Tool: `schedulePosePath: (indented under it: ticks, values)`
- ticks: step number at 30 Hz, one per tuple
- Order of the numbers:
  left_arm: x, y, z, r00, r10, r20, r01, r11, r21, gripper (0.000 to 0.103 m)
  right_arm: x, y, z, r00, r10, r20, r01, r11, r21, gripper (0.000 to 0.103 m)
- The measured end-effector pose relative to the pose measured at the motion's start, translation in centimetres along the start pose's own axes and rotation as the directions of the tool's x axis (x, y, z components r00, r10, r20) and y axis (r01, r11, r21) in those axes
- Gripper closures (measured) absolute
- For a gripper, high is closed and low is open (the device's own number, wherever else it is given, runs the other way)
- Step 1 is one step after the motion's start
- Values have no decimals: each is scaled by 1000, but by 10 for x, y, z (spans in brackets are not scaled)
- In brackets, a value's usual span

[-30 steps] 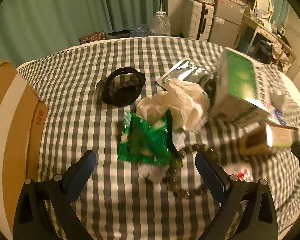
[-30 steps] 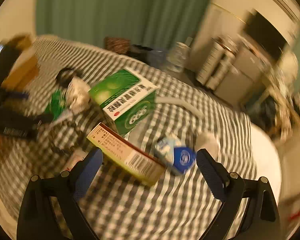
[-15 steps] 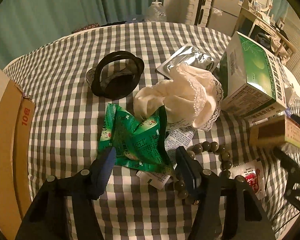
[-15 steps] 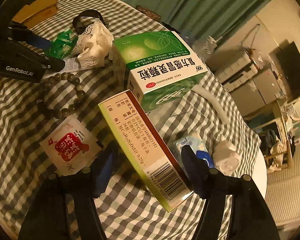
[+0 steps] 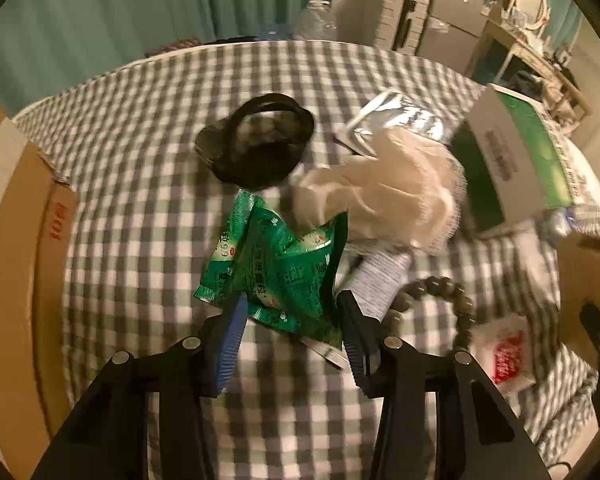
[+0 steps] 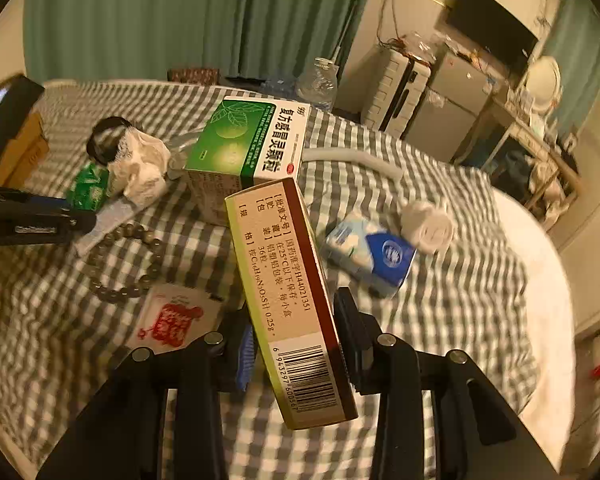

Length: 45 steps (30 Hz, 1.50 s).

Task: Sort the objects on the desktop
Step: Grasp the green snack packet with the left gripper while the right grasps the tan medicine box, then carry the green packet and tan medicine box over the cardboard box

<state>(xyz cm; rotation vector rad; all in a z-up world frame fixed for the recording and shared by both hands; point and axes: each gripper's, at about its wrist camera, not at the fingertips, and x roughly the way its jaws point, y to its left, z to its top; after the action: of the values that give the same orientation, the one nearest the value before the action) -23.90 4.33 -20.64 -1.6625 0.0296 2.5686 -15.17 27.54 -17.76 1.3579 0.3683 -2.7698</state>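
Observation:
A crumpled green sachet pack (image 5: 284, 264) lies on the checked cloth (image 5: 140, 184). My left gripper (image 5: 292, 308) has it between its blue pads. The jaws are closing and both pads press its bunched sides. From the right wrist view, that gripper (image 6: 60, 216) shows at the left edge. A tan and maroon medicine box (image 6: 284, 280) with a barcode stands tilted between the fingers of my right gripper (image 6: 292, 308). These jaws are closing too, and the pads sit against its long sides. The same box (image 5: 580, 264) shows at the right edge of the left wrist view.
Around the sachet lie a black hair clip (image 5: 256, 148), white lace cloth (image 5: 384, 192), a foil pouch (image 5: 396, 120), a bead bracelet (image 6: 124, 256) and a red-printed sachet (image 6: 172, 320). A green medicine box (image 6: 244, 140), tissue pack (image 6: 376, 252) and white roll (image 6: 428, 228) sit farther off. A cardboard box (image 5: 16, 240) stands at the left.
Both grippers came down closer to the cloth and their jaws narrowed from wide open. The left closed in on the green sachet pack, the right on the tan box.

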Motion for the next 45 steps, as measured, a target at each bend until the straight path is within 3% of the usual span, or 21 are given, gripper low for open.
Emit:
schedulePosePath:
  ticks: [2, 3, 7, 12, 16, 27, 37, 45]
  values:
    - [2, 3, 3, 1000, -26, -5, 25, 999, -27, 61, -1, -1, -2, 1000, -4, 2, 4, 1000, 3, 68]
    - [2, 5, 3, 999, -39, -2, 39, 999, -37, 71, -2, -4, -3, 1000, 7, 1, -7, 1000, 21, 68]
    - [5, 10, 3, 999, -31, 9, 31, 999, -16, 84, -9, -11, -6, 1000, 23, 6, -23, 998, 64, 68]
    - [-9, 16, -11, 998, -51, 33, 50, 999, 16, 92, -16, -21, -10, 999, 33, 12, -34, 992, 123, 68]
    - [-32, 12, -33, 997, -63, 48, 61, 997, 40, 93, -27, -26, -16, 999, 43, 21, -46, 986, 163, 68]
    - [-95, 7, -37, 988, -96, 123, 90, 994, 55, 93, -76, -19, -29, 994, 98, 47, -106, 965, 240, 68]
    - [-165, 24, -46, 977, -105, 185, 91, 992, 85, 93, -124, 8, -38, 990, 121, 66, -133, 966, 222, 68]
    - [-210, 35, -54, 968, -87, 234, 57, 990, 131, 93, -170, 35, -20, 985, 118, 125, -138, 977, 161, 68]
